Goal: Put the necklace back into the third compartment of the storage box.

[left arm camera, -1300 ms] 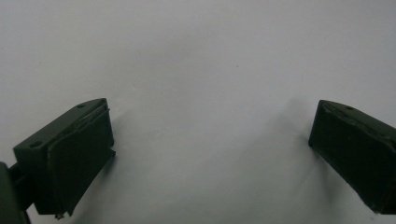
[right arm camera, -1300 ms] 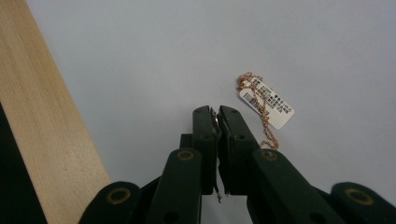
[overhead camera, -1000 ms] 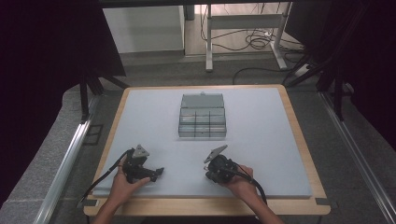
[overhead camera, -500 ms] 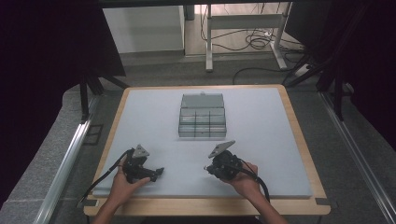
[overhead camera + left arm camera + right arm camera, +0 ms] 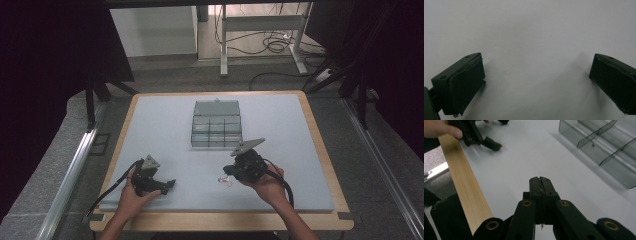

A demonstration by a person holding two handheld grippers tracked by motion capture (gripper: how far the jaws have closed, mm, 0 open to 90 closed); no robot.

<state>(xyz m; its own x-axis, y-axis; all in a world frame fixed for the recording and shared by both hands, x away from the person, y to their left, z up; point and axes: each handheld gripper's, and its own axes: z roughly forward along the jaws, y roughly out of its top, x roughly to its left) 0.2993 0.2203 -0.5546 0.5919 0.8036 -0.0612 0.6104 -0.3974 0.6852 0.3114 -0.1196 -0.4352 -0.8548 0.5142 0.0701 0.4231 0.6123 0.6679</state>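
My right gripper (image 5: pixel 228 172) hovers above the pale mat (image 5: pixel 165 125) near the front, its jaws pressed together (image 5: pixel 540 180). A tiny metal end (image 5: pixel 542 227) pokes out between them. In the high view a small thin pale thing (image 5: pixel 225 180) hangs just under the fingertips. A clear compartment box (image 5: pixel 216 125) with its lid up stands beyond it at the mat's middle, and its dividers (image 5: pixel 604 145) are visible. At the front left my left gripper (image 5: pixel 170 185) rests low on the mat, its jaws (image 5: pixel 537 58) wide apart with nothing between them.
The table's wooden rim (image 5: pixel 220 220) runs along the front and also appears as a strip (image 5: pixel 464 185) in the right gripper view. A metal rail (image 5: pixel 70 180) lies left of the table, with desk legs and cables (image 5: pixel 270 45) behind it.
My right gripper has risen off the mat and shifted a little toward the box, keeping its jaws shut. The left gripper and the box have stayed where they were.
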